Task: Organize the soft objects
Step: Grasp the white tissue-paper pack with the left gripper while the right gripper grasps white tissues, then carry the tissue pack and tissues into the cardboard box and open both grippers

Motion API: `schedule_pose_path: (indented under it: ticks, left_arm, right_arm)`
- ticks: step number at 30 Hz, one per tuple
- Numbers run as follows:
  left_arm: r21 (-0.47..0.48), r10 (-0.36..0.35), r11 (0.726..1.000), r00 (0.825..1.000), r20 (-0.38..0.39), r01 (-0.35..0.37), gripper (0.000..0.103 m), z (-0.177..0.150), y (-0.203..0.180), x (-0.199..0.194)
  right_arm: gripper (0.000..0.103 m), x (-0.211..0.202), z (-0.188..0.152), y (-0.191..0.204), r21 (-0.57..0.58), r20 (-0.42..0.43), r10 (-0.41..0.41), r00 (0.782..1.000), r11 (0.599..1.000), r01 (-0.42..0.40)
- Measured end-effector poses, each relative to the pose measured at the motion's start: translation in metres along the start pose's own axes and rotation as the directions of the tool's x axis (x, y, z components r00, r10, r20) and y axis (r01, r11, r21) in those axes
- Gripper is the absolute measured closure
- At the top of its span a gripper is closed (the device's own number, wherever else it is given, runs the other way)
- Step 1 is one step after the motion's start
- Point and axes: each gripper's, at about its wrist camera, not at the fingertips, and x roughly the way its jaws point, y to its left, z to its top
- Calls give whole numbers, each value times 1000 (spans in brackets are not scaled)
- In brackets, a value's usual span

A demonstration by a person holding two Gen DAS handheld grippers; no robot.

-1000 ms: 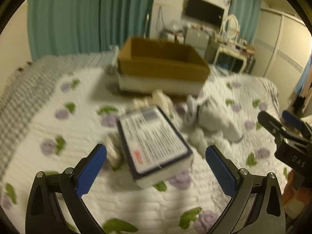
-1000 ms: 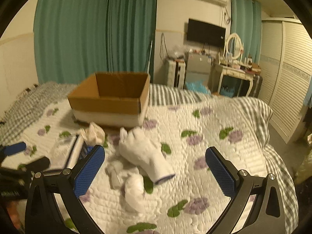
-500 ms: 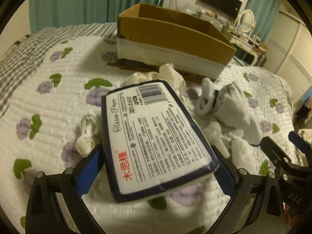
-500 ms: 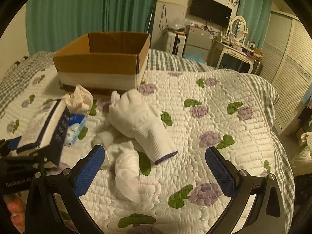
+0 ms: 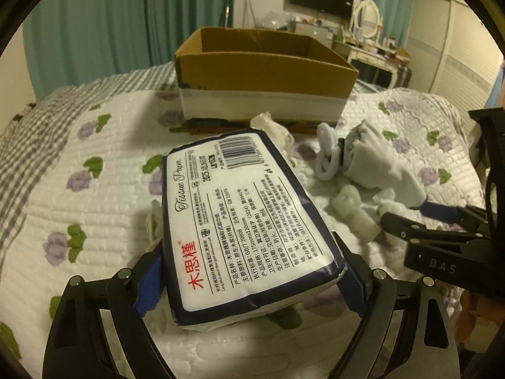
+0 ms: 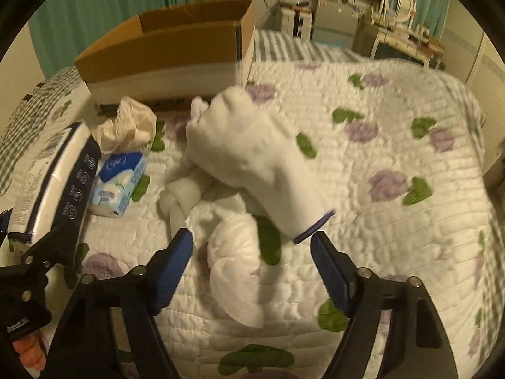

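Note:
My left gripper is shut on a large tissue paper pack with a navy edge and holds it above the quilt; the pack also shows in the right wrist view. My right gripper is open, its jaws partly closed in, just short of the cuff of a white glove lying on the bed. A crumpled white cloth lies between its fingers. An open cardboard box stands behind on the bed.
A small blue tissue packet, a cream crumpled cloth and a knotted white sock lie on the floral quilt. A dresser with a mirror and a wardrobe stand at the right.
My left gripper has closed on the tissue pack and lifted it. My right gripper has moved forward and down to the glove's cuff and narrowed its jaws.

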Motion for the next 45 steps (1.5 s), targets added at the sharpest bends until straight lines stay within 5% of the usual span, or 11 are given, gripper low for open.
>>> schedule_pose_path:
  ticks: [4, 6, 10, 22, 32, 36, 38, 39, 42, 45]
  left_arm:
    - [-2, -3, 1000, 1000, -4, 3, 13, -1, 2, 0]
    - [-1, -13, 1000, 1000, -3, 13, 13, -2, 3, -1]
    - [12, -11, 1000, 1000, -3, 11, 13, -4, 2, -7]
    - [77, 10, 997, 998, 63, -15, 13, 6, 1, -61]
    - [114, -6, 993, 980, 197, -17, 20, 72, 12, -102]
    - [117, -31, 993, 986, 163, 11, 23, 87, 20, -79]
    - [113, -40, 993, 989, 139, 25, 32, 92, 23, -66]
    - [116, -56, 992, 991, 126, 41, 59, 96, 23, -61]
    - [97, -103, 991, 990, 91, 95, 61, 113, 21, -53]
    - [136, -84, 988, 990, 110, 68, 61, 130, 17, -49]
  right_arm:
    - [44, 9, 0, -1, 17, -35, 31, 999, 999, -31]
    - [64, 11, -1, -1, 22, -43, 46, 998, 999, -45]
    - [72, 5, -2, 0, 15, -25, 51, 998, 999, -51]
    - [73, -75, 0, 16, -8, 153, 137, 979, 990, -138]
    - [73, -140, 66, 35, -137, 302, 209, 930, 975, -174]
    - [73, -144, 93, 34, -139, 344, 201, 917, 977, -162]
    - [73, -137, 97, 32, -138, 342, 208, 916, 976, -170]
    - [73, -131, 100, 31, -136, 333, 211, 919, 975, -175]
    - [73, -109, 109, 28, -136, 305, 192, 933, 978, -157]
    - [73, -97, 115, 26, -136, 297, 200, 934, 977, -166]
